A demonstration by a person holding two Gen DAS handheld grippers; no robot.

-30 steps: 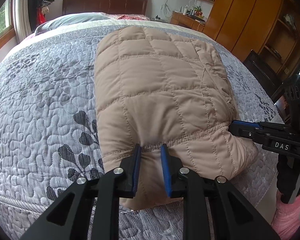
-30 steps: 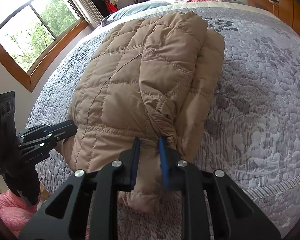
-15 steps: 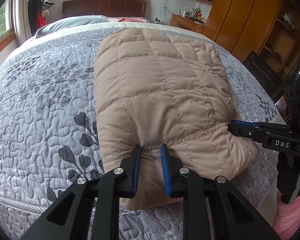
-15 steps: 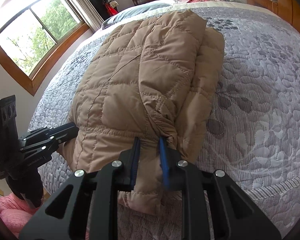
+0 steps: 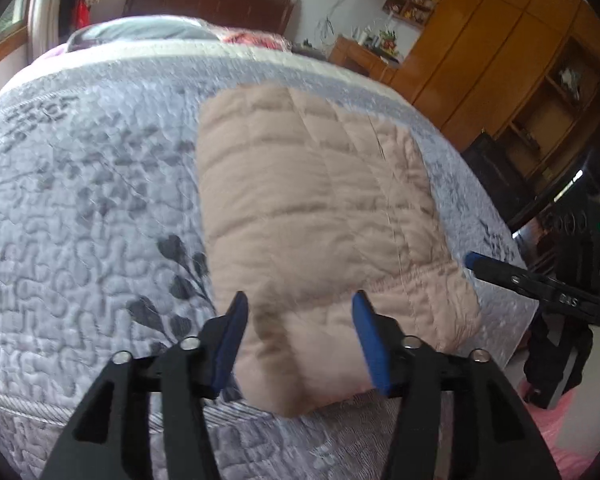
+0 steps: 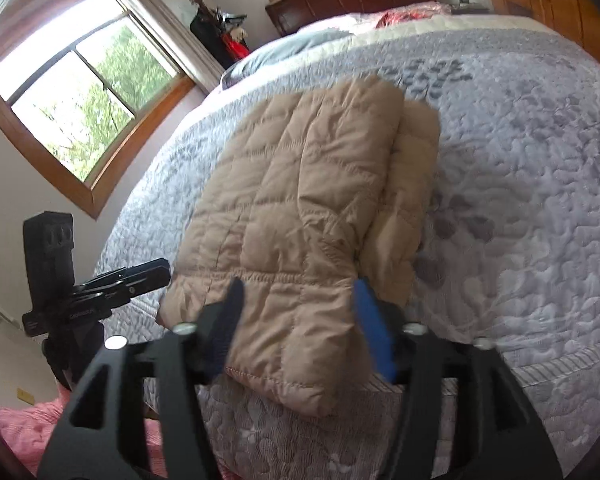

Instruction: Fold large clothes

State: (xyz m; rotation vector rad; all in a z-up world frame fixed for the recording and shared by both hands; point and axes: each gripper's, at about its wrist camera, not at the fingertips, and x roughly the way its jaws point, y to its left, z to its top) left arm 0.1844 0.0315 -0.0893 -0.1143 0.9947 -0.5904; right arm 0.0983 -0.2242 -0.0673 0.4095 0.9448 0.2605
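A tan quilted puffer jacket (image 5: 316,216) lies folded lengthwise on the grey patterned bed (image 5: 80,208), its hem hanging slightly over the near edge. My left gripper (image 5: 298,304) hovers just above the hem, jaws opening, pads clear of the fabric. In the right wrist view the same jacket (image 6: 300,208) shows its folded layers, with my right gripper (image 6: 296,292) above the hem, jaws also opening and nothing pressed between them. The right gripper (image 5: 540,284) appears at the right of the left view, and the left gripper (image 6: 112,284) at the left of the right view.
Wooden wardrobes and shelves (image 5: 500,64) stand along the right of the bed. A dark headboard (image 5: 204,4) and pillows are at the far end. A window (image 6: 80,92) is on the left wall. Pink fabric (image 6: 28,428) lies low beside the bed.
Both grippers let go of the jacket's hem, spread their jaws wide and lifted back from it. The hem now rests on the bed edge.
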